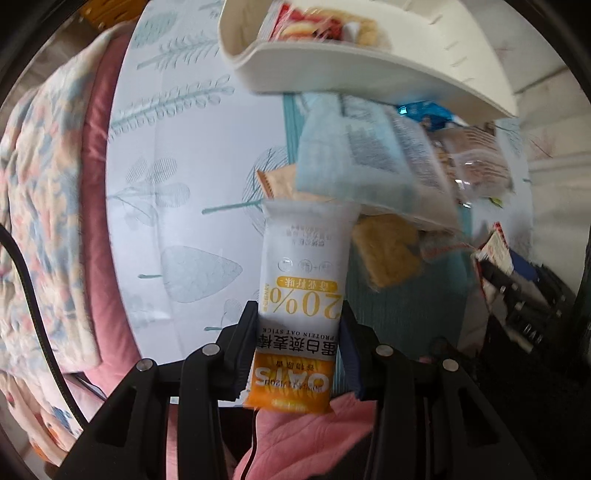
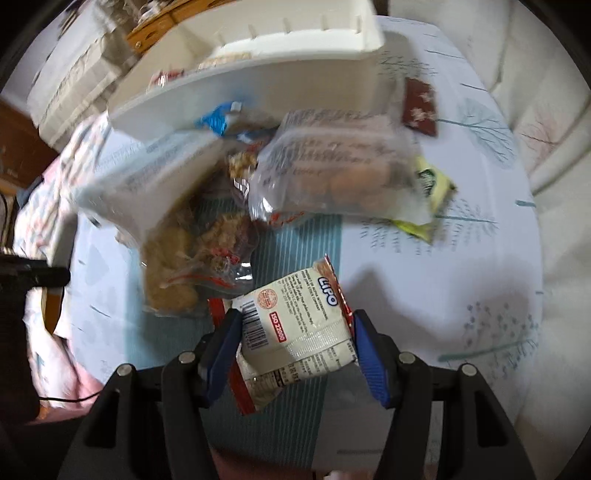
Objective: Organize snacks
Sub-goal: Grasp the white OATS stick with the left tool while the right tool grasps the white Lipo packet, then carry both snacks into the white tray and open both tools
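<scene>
My left gripper [image 1: 299,314] is shut on a white and orange oat stick packet [image 1: 301,280], held upright above the bed. My right gripper [image 2: 295,317] is shut on a white Lipo snack packet [image 2: 295,332] with red edges. A white plastic bin [image 1: 332,70] stands at the top with a red snack packet [image 1: 310,22] inside; it also shows in the right wrist view [image 2: 243,92]. A pile of snack bags lies below the bin: a light blue bag [image 1: 369,162], a golden cracker packet [image 1: 388,251], clear cookie bags [image 2: 332,166] and a brown biscuit bag [image 2: 192,266].
The bed has a white sheet with leaf prints [image 1: 177,166] and a teal striped cloth [image 2: 295,243]. A floral and pink quilt [image 1: 55,221] lies to the left. A dark red packet [image 2: 421,107] and a yellow-green packet [image 2: 432,192] lie right of the pile.
</scene>
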